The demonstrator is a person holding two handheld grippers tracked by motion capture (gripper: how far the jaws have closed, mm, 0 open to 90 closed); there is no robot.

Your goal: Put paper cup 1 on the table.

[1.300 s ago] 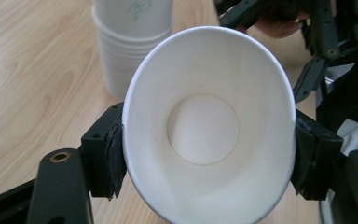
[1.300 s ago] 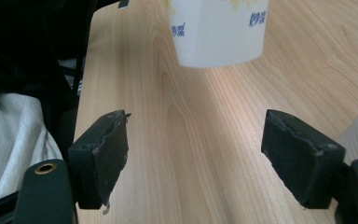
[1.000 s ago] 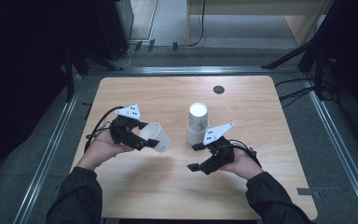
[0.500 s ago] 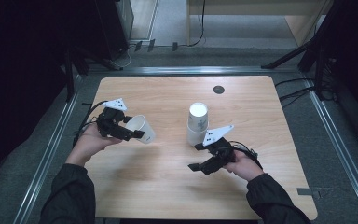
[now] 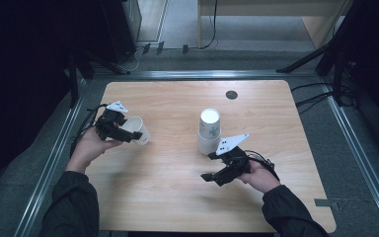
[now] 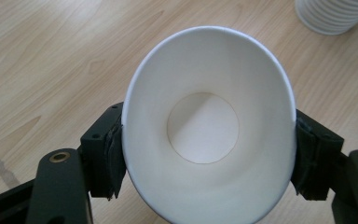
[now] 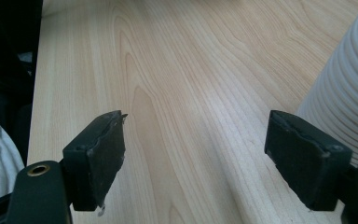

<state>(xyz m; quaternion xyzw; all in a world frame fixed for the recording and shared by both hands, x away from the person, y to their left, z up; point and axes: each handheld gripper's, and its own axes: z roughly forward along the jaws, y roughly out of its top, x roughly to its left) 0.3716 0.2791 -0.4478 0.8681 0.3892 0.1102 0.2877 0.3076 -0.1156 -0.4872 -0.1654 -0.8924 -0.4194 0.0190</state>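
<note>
A white paper cup [image 5: 140, 129] lies on its side in my left gripper [image 5: 128, 134], near the table's left edge. In the left gripper view the pads press both sides of the cup [image 6: 205, 126], squeezing its rim oval, with the mouth turned toward the camera. A stack of white paper cups [image 5: 209, 131] stands upright at the middle of the table. My right gripper [image 5: 208, 167] sits just in front of the stack. Its jaws have just been opening and hold nothing. In the right gripper view the stack [image 7: 349, 93] rises beside the right pad [image 7: 307, 154].
The wooden table [image 5: 177, 197] has a small dark round hole [image 5: 231, 94] near its far edge. Metal rails run along both sides of the table, and cables lie on the floor beyond it.
My left hand has carried the cup leftward, away from the stack and toward the table's left edge. The right hand has stayed where it was.
</note>
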